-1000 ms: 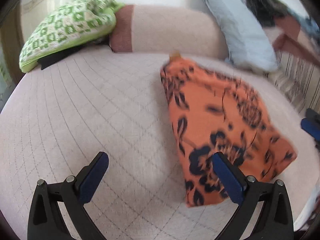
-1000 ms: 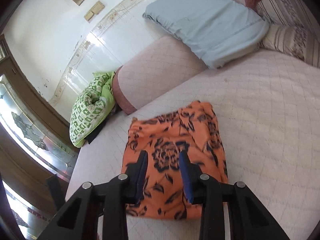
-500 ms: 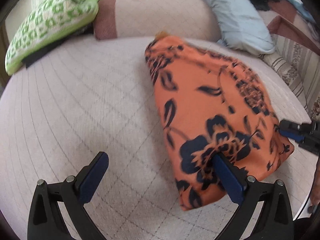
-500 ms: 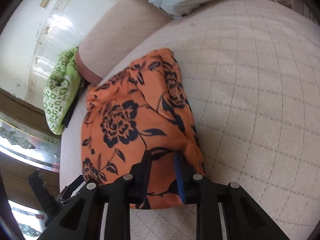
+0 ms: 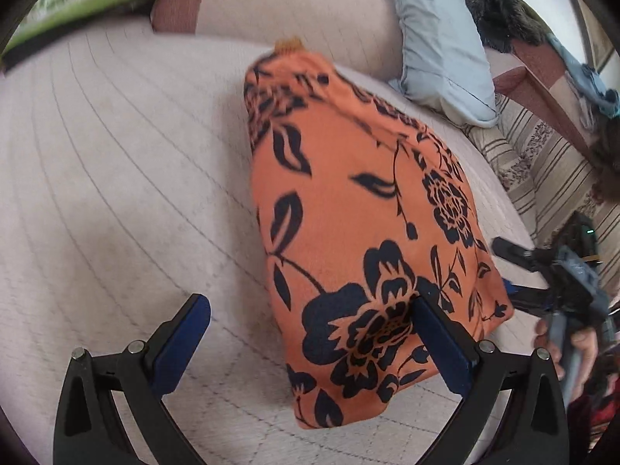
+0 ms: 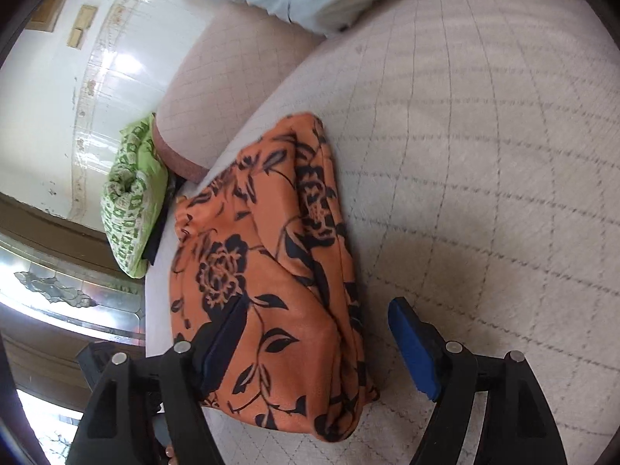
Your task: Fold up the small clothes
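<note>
**Operator:** State finger condition and garment location.

**Me:** My left gripper [image 5: 310, 333] has its fingers spread wide and pinches nothing; the right-hand pad rests against the near end of the orange floral garment [image 5: 360, 232]. My right gripper [image 6: 321, 345] has its fingers spread as well, straddling the garment's near corner without closing on it. The garment lies folded on the quilted bed [image 5: 116, 193], its far end near the pink bolster [image 5: 271, 4].

**Operator:** Failure risks from this position?

**Me:** In my judgement, three. First: the fold is thick and loose along the edge seen in the right wrist view; a pinch that takes only the top layer would peel the stack open. Second: the left pad against the cloth could drag it and skew the fold if I shift sideways. Third: both grippers crowd the same end of the garment, so the tools may collide.

**Operator:** Containers and contents?

**Me:** No basket, box or drawer shows in either view. Beyond the bolster lie only a green patterned pillow [image 6: 131, 197] and a pale blue pillow [image 5: 438, 42].
</note>
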Demonstrator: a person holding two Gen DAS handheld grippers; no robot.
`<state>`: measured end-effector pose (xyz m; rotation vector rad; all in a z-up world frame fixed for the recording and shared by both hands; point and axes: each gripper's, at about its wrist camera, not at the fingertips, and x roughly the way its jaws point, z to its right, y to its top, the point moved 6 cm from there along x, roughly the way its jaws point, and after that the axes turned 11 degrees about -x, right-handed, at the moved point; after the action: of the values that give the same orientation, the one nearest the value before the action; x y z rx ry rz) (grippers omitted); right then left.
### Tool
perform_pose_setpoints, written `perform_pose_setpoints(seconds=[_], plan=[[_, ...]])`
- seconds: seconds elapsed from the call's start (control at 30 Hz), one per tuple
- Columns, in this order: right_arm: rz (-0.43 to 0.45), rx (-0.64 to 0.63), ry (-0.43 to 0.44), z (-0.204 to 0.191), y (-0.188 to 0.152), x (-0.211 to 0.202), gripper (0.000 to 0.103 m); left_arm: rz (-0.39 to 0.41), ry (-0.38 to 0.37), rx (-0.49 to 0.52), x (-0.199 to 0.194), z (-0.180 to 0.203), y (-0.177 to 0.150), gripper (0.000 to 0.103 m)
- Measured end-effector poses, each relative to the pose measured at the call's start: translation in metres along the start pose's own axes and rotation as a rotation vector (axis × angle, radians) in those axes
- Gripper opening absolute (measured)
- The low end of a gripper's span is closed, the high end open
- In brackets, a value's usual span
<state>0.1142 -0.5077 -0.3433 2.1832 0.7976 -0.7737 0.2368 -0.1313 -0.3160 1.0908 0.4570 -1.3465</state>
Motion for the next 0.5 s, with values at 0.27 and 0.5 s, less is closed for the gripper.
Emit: perform_pose_setpoints(seconds=[0.27,0.5], plan=[[-0.029,-0.004,0.140,-0.019,-0.008,0.031,0.076,-0.057,-0.145,-0.008,0.017,0.019,-0.005,0.097],[0.027,-0.104,0.035,-0.046,-0.013,0.037,0.048,-0.013,-0.098,0.000,0.027,0.026,-0.001,0.063]])
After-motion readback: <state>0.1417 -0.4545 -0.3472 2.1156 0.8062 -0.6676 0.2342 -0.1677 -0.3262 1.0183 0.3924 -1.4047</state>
